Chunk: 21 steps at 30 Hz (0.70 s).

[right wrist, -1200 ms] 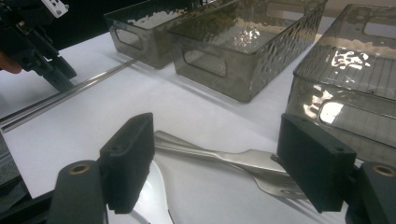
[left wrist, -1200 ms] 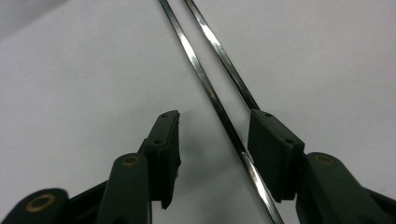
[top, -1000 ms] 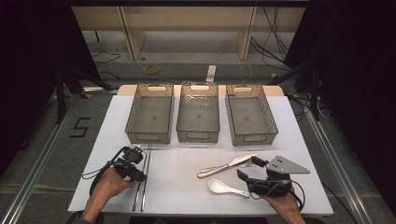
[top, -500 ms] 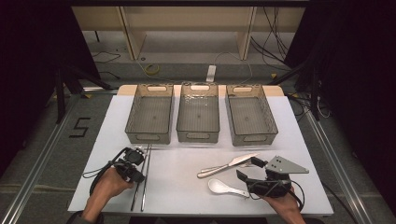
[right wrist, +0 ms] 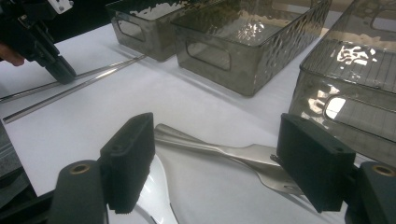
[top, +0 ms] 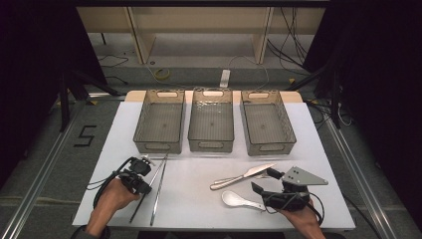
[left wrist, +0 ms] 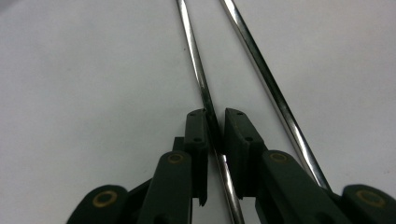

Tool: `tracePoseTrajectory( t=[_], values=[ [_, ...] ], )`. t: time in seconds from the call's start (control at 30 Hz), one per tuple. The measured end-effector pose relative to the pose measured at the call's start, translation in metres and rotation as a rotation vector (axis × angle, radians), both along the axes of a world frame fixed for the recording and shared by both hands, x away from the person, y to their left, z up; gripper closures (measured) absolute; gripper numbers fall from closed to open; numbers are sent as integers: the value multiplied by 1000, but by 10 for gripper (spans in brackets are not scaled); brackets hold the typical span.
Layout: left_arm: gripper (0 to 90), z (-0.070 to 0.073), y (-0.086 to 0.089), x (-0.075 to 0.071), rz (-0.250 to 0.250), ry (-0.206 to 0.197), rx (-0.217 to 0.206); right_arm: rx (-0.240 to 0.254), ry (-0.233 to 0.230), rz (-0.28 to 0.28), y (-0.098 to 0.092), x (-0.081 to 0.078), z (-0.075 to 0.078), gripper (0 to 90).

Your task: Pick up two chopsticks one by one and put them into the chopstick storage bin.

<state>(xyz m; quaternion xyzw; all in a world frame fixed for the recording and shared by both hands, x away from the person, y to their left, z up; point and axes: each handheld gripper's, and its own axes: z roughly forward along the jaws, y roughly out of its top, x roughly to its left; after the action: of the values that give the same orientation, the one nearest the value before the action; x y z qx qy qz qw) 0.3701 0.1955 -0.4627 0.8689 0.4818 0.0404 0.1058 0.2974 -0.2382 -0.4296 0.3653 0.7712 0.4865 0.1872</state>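
Two metal chopsticks (top: pixel 158 186) lie side by side at the table's front left. My left gripper (top: pixel 145 190) points down at them. Its jaws have just been closing and now pinch the left chopstick (left wrist: pixel 205 100), with the other chopstick (left wrist: pixel 275 95) lying free beside it. At the front right my right gripper (top: pixel 263 182) stands open just above the table. A table knife (right wrist: pixel 187 137) and a fork (right wrist: pixel 275 179) lie between its wide jaws. A white spoon (top: pixel 235 199) rests close by its lower jaw.
Three smoky clear plastic bins (top: pixel 158 145) (top: pixel 211 143) (top: pixel 268 145) stand in a row across the back of the white table (top: pixel 194 199). My left gripper (right wrist: pixel 63 73) also shows far off in the right gripper view. Cables trail from both grippers.
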Motion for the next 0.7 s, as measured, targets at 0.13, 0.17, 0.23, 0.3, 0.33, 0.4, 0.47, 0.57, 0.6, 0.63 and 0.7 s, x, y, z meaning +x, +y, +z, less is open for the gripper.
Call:
tracePoseTrajectory(
  t=[0.13, 0.17, 0.23, 0.3, 0.33, 0.4, 0.47, 0.57, 0.6, 0.63, 0.7],
  values=[
    [814, 0, 2, 1, 1, 4, -2, -3, 2, 2, 1, 0, 0, 288],
    [814, 0, 1, 1, 6, 2, -6, -3, 2, 1, 1, 0, -1, 288],
    [817, 0, 2, 1, 1, 4, -1, -8, 2, 3, 1, 0, -1, 287],
    [821, 0, 2, 1, 6, 2, -5, -8, 3, 3, 1, 0, -1, 287],
    [824, 0, 2, 1, 6, 1, -7, -9, 2, 4, 1, 0, -1, 287],
    [831, 0, 2, 1, 12, -1, -12, -11, 2, 5, 2, 0, -1, 287],
    [842, 0, 3, 1, 7, 4, -10, -14, 3, 7, 2, 0, -1, 287],
    [844, -1, 5, 2, 14, 7, -27, -21, 4, 11, 3, 0, -2, 287],
    [844, -1, 5, 2, 14, 7, -28, -22, 2, 13, 3, 0, -2, 287],
    [845, -1, 5, 2, 13, 7, -29, -23, 5, 13, 4, 0, -2, 287],
    [846, -1, 5, 2, 11, 7, -31, -27, 4, 17, 4, 0, -2, 287]
  ],
)
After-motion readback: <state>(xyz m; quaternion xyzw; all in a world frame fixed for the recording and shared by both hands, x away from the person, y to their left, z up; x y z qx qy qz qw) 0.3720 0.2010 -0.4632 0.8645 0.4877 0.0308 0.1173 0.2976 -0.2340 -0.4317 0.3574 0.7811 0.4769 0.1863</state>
